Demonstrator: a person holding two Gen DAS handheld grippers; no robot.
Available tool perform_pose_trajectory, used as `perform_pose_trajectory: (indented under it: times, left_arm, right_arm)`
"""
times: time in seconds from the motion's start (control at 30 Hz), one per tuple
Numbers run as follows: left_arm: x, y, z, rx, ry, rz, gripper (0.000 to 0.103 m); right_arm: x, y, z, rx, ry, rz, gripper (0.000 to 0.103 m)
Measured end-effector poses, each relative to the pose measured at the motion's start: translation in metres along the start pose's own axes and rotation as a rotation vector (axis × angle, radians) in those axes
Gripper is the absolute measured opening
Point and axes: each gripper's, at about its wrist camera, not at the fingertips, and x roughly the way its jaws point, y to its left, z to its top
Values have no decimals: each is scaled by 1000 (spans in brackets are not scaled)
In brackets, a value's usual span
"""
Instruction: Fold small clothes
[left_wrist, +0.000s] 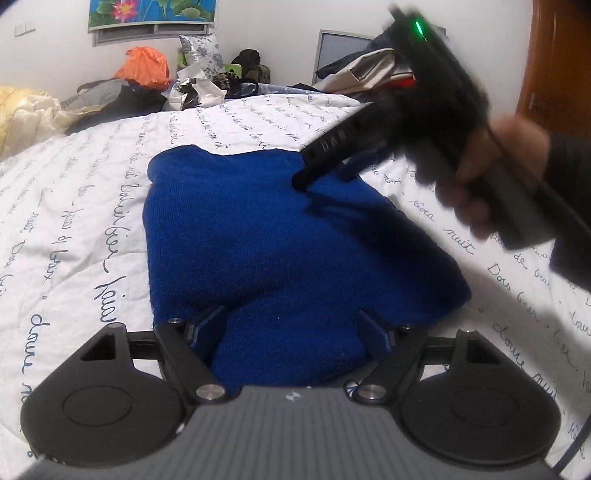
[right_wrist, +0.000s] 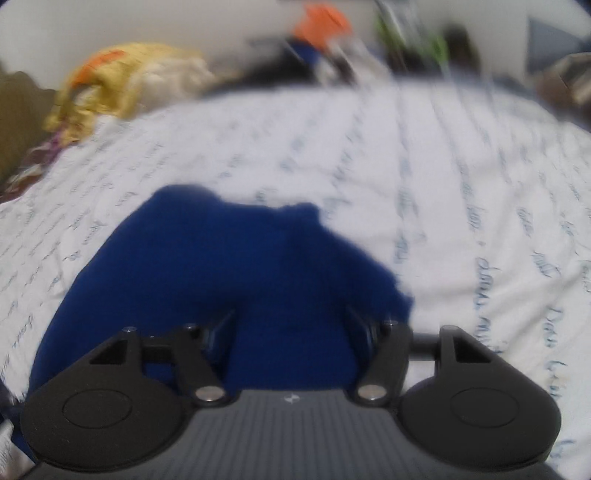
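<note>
A blue knitted garment (left_wrist: 280, 236) lies folded in a rough rectangle on the white bedspread (left_wrist: 92, 192) printed with blue handwriting. In the left wrist view my left gripper (left_wrist: 291, 321) hangs over the garment's near edge, its fingers (left_wrist: 207, 325) wide apart with blue cloth lying between them and not pinched. A hand (left_wrist: 491, 173) holds my right gripper (left_wrist: 323, 179), which points down at the garment's far right corner with its fingers spread. The right wrist view is blurred: the right gripper (right_wrist: 291, 321) stands open over the blue garment (right_wrist: 229, 258).
Clutter lines the bed's far side: an orange bag (left_wrist: 144, 66), a yellow quilt (left_wrist: 22, 118), dark clothes (left_wrist: 125, 98) and packets (left_wrist: 195, 88). A pile of clothes (left_wrist: 373, 70) sits at the back right by a wooden door (left_wrist: 554, 62).
</note>
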Motion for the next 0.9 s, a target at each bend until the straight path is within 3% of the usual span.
perform_pose_trajectory:
  times: [0.07,0.17,0.27,0.3,0.4,0.5,0.57,0.67,0.7,0.77,0.83,0.9]
  left_arm:
    - [0,-2,-1,13,-7,5,82]
    - [1,-6,0,31,-8,11,84]
    - [2,-5,1,31,-8,6,84]
    - [2,-4,0,31,-11,6,84]
    - [2,-4,-1,32,-19,8,84]
    - [-1,-6,-1,33,-17,11,82]
    - [-9,-5,1,9,-15,2,80]
    - [-13,1,6,-8,-9,-17,79]
    - [-8,4,5,-6,11,-6,78]
    - [-6,5,2,31,0,-4,78]
    - [-14,3,3,41,2,12,72]
    - [-29,8,5,-2,-32,2,73]
  right_arm:
    - [-12,22,7,-46,-38,-58,65]
    - [-19,61,17,-142,-79,75,63]
    - [17,90,22,-214,11,96,63]
    - [36,92,20,-208,54,86,76]
    - [48,74,19,-144,-11,135,81]
    - [38,81,19,-179,17,85,81]
    - [17,78,13,-147,-9,56,82]
    - [-25,63,-8,-82,-96,147,82]
    - [-30,59,-16,-75,-94,146,82]
    - [-16,51,-33,-102,-4,92,82]
    - [-21,41,-52,-165,-81,110,82]
    - [-39,37,-49,-95,-51,96,82]
